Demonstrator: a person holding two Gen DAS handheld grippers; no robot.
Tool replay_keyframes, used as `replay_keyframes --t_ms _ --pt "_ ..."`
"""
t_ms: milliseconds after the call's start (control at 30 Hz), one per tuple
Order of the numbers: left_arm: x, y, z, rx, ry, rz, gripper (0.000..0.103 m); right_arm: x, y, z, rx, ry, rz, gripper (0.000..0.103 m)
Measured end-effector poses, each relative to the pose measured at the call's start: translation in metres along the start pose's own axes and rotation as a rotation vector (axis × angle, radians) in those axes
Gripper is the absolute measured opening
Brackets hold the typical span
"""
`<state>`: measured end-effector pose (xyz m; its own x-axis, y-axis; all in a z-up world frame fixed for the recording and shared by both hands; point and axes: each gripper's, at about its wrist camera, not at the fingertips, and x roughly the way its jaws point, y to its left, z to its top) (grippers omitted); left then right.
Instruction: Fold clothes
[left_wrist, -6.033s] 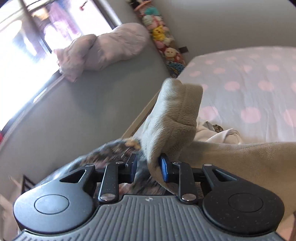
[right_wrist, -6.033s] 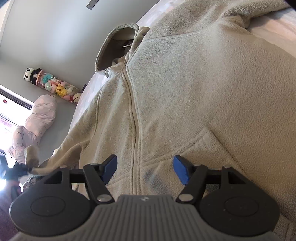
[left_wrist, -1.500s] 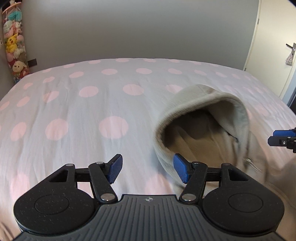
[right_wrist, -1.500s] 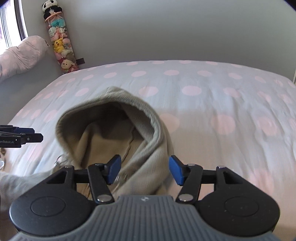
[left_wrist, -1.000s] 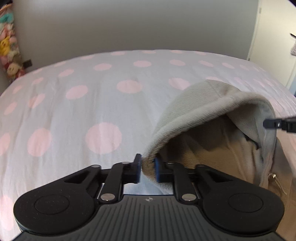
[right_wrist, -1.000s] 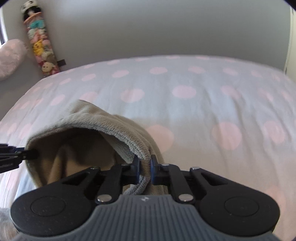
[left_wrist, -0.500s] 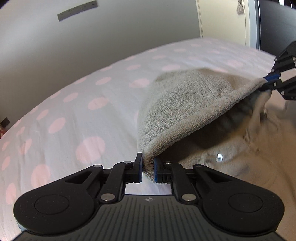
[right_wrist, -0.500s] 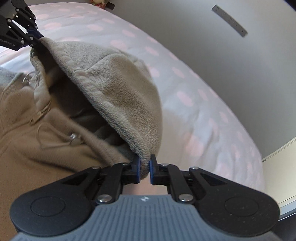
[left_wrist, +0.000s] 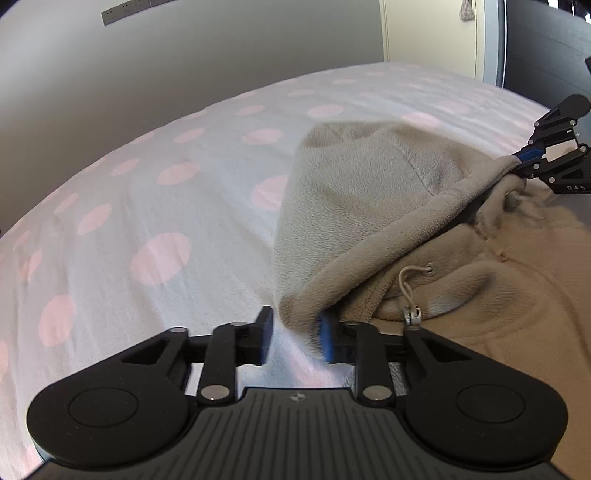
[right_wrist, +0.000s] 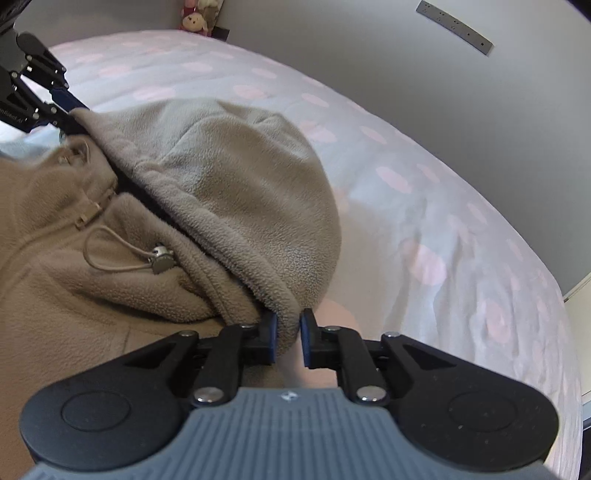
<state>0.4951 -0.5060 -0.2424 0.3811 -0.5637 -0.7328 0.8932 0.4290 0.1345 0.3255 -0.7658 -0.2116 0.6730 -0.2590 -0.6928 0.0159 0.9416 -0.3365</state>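
Note:
A beige fleece hoodie (left_wrist: 498, 295) lies on the bed, its hood (left_wrist: 369, 192) folded forward over the collar. My left gripper (left_wrist: 295, 336) is open; the hood's rim sits loose between its fingers, leaning on the right one. My right gripper (right_wrist: 288, 332) is shut on the other end of the hood (right_wrist: 240, 177) rim. Each gripper shows in the other's view: the right gripper (left_wrist: 532, 157) pinching the rim, the left gripper (right_wrist: 62, 99) at the far corner. A drawcord toggle (right_wrist: 160, 258) lies on the hoodie's chest (right_wrist: 55, 295).
The bed sheet (left_wrist: 147, 184) is white with pink dots and spreads wide beyond the hood. A grey wall stands behind the bed. A pale door (left_wrist: 436, 37) is at the far right, and plush toys (right_wrist: 199, 14) are at the bed's far corner.
The hood has come down over the collar. My left gripper's fingers have parted and released the rim; the right gripper still pinches it.

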Motion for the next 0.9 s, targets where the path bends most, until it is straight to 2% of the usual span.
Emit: replay_keyframes --t_ms 33,100,233,367,400,467,500,533,567,633,700,833,900 --pt "-0.008 0.003 0.000 -0.008 -0.006 -0.012 0.041 -0.008 -0.005 0.000 0.005 -0.009 0.000 0.026" --pt "-0.018 0.006 -0.001 0.003 0.004 -0.018 0.050 -0.020 -0.007 -0.003 0.006 -0.024 -0.005 0.043" --pt "-0.041 0.013 0.002 -0.005 -0.007 -0.041 0.050 -0.044 -0.014 -0.005 0.026 -0.056 -0.005 0.047" --pt "-0.052 0.017 0.023 -0.080 -0.084 -0.048 0.049 -0.063 -0.013 -0.003 0.063 -0.116 -0.013 0.047" --pt "-0.053 0.017 0.030 -0.102 -0.106 -0.039 0.049 -0.064 -0.013 0.001 0.091 -0.126 -0.017 0.043" --pt "-0.041 0.017 0.036 -0.137 -0.095 -0.038 0.042 -0.058 -0.014 0.015 0.163 -0.135 -0.010 0.037" --pt "-0.035 0.017 0.039 -0.155 -0.089 -0.038 0.035 -0.054 -0.016 0.021 0.198 -0.140 -0.004 0.023" --pt "-0.029 0.017 0.041 -0.172 -0.083 -0.038 0.028 -0.050 -0.017 0.028 0.233 -0.146 0.002 0.018" --pt "-0.023 0.017 0.044 -0.190 -0.078 -0.037 0.027 -0.042 -0.018 0.034 0.263 -0.151 0.012 0.018" --pt "-0.011 0.017 0.050 -0.224 -0.067 -0.037 0.016 -0.020 -0.019 0.045 0.327 -0.129 0.027 0.016" --pt "0.001 0.017 0.055 -0.259 -0.055 -0.037 0.013 -0.006 -0.019 0.036 0.387 -0.081 0.053 0.010" --pt "0.016 0.013 0.026 -0.268 -0.010 -0.085 0.011 0.019 -0.016 0.008 0.475 0.003 0.095 0.010" --pt "0.025 0.010 0.017 -0.268 0.013 -0.098 0.010 0.027 -0.016 -0.005 0.496 0.003 0.097 0.010"
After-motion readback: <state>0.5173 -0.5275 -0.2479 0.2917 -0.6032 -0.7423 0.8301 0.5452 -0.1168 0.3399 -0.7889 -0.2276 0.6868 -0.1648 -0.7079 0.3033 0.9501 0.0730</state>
